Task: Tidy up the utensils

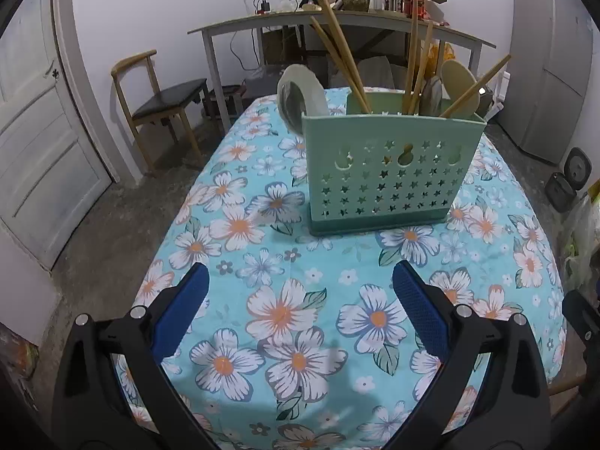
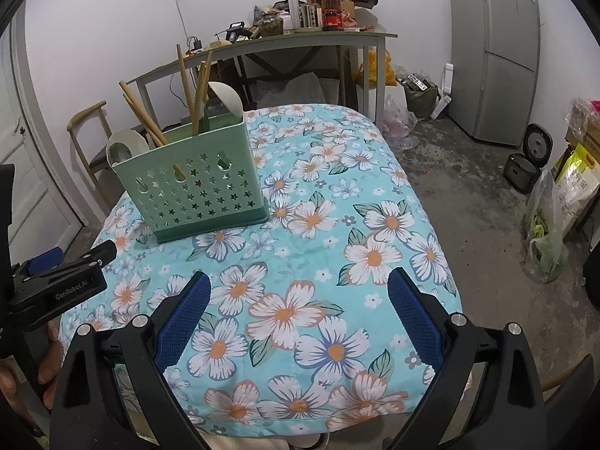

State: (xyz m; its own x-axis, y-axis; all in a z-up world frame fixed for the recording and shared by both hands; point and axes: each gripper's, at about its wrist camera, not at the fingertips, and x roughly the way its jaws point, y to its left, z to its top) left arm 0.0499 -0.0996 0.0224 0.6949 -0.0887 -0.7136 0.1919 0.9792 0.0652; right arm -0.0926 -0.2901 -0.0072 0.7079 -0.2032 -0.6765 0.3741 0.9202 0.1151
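Observation:
A green utensil holder (image 1: pixel 390 165) (image 2: pixel 191 183) with star-shaped holes stands on the flowered tablecloth (image 1: pixel 300 281) (image 2: pixel 337 225). Several wooden chopsticks (image 1: pixel 343 56) (image 2: pixel 187 86) and pale spoons (image 1: pixel 459 82) (image 2: pixel 227 99) stick up out of it. A spoon (image 1: pixel 300 97) (image 2: pixel 123 148) leans at its left end. My left gripper (image 1: pixel 300 281) is open above the cloth, in front of the holder, with nothing between its blue pads. My right gripper (image 2: pixel 300 288) is open too, to the right of the holder, and holds nothing. The left gripper's black body (image 2: pixel 56 285) shows at the left edge of the right wrist view.
A wooden chair (image 1: pixel 157 105) stands left of the table, by a white door (image 1: pixel 33 142). A cluttered side table (image 1: pixel 337 26) (image 2: pixel 281 41) lines the back wall. A fridge (image 2: pixel 495 52), a black cooker (image 2: pixel 525 161) and bags (image 2: pixel 551 225) sit on the floor at right.

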